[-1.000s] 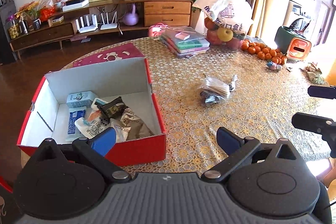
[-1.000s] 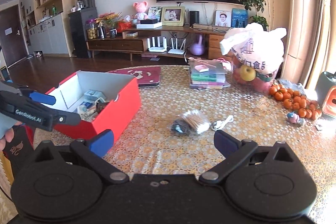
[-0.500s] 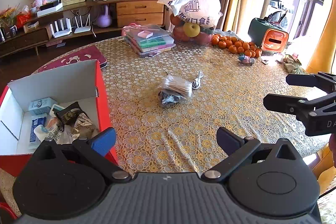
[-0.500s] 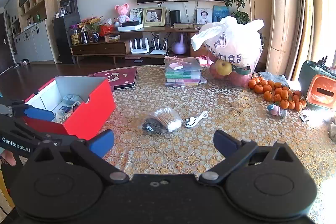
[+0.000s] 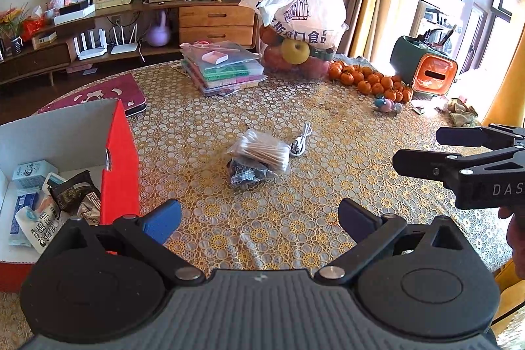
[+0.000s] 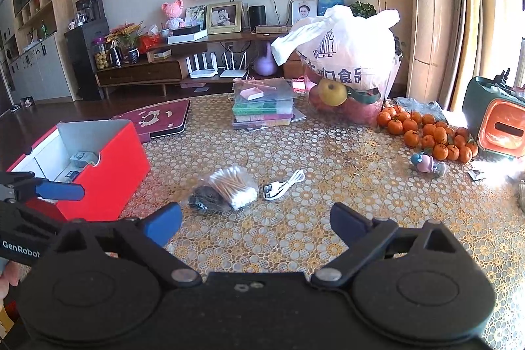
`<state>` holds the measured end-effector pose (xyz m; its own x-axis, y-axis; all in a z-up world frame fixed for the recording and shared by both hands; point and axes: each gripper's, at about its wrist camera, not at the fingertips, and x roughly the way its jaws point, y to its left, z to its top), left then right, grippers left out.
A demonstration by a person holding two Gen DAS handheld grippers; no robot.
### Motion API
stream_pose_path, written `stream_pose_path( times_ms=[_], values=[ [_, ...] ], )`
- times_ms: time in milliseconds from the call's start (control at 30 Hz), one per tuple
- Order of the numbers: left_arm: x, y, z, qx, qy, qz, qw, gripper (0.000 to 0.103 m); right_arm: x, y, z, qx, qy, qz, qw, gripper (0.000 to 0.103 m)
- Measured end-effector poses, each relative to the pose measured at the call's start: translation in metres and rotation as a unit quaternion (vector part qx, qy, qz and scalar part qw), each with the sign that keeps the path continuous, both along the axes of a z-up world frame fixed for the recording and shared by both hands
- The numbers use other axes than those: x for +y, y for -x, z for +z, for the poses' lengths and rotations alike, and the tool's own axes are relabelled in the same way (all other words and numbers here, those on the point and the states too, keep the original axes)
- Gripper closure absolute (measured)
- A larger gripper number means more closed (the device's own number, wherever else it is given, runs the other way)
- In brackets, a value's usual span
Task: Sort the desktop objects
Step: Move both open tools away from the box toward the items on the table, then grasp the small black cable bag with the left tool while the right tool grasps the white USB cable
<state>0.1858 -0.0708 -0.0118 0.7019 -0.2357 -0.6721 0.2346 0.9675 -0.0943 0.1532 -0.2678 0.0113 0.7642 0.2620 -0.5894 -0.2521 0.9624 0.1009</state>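
Both grippers were empty with their jaws spread wide: the left gripper (image 5: 259, 220) hung above the near edge of the table (image 5: 328, 127), and the right gripper (image 6: 256, 223) was off to its right, also over the near edge, both aimed toward the middle of the table. Neither touched anything.

Sorting looked partly done. A red box (image 5: 119, 159) stood open at the left side of the table, and several small packets (image 5: 49, 202) already lay on its white floor: a pale blue carton, a dark wrapper, flat sachets. What remained loose sat together near the table's centre, well apart from the box: a clear bag of cotton swabs (image 6: 234, 186) resting partly on a dark crumpled pouch (image 6: 205, 202), and a coiled white cable (image 6: 283, 184) just beside the swabs on their right.

By my reading, those three were the pieces left to be boxed. Farther back, a stack of folders (image 6: 262, 110), a plastic bag of fruit (image 6: 341, 68) and a heap of oranges (image 6: 426, 133) stayed in place; whether they belonged to the job could not be told.
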Motion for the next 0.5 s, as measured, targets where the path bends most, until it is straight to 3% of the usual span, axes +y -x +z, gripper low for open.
stream_pose_path(
  times_ms=[500],
  values=[
    [-0.022, -0.056, -0.049, 0.005, -0.012, 0.014, 0.9998, 0.001, -0.021, -0.051, -0.036, 0.029, -0.001, -0.023, 0.999, 0.009]
  ],
)
